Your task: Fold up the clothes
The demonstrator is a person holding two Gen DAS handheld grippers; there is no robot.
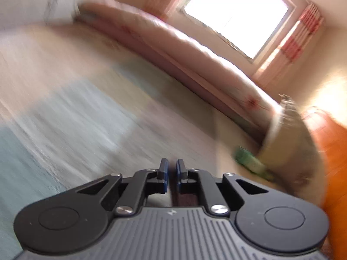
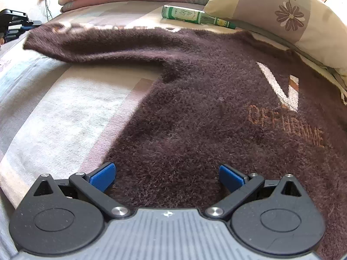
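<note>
My right tongs (image 2: 167,178) hover spread wide over the hem of the fuzzy dark-brown knit sweater (image 2: 195,108), gripping nothing. My left tongs (image 1: 171,174) are pressed together; whether they pinch anything, I cannot tell. The sweater lies flat on the striped bed (image 2: 54,112), one sleeve (image 2: 86,45) stretched sideways. I judge folding barely begun: sleeves and body remain.

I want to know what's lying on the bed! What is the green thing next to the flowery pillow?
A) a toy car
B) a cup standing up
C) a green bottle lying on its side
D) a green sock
C: the green bottle lies on its side on the bed, just left of the flowered pillow, beyond the brown sweater.
</note>
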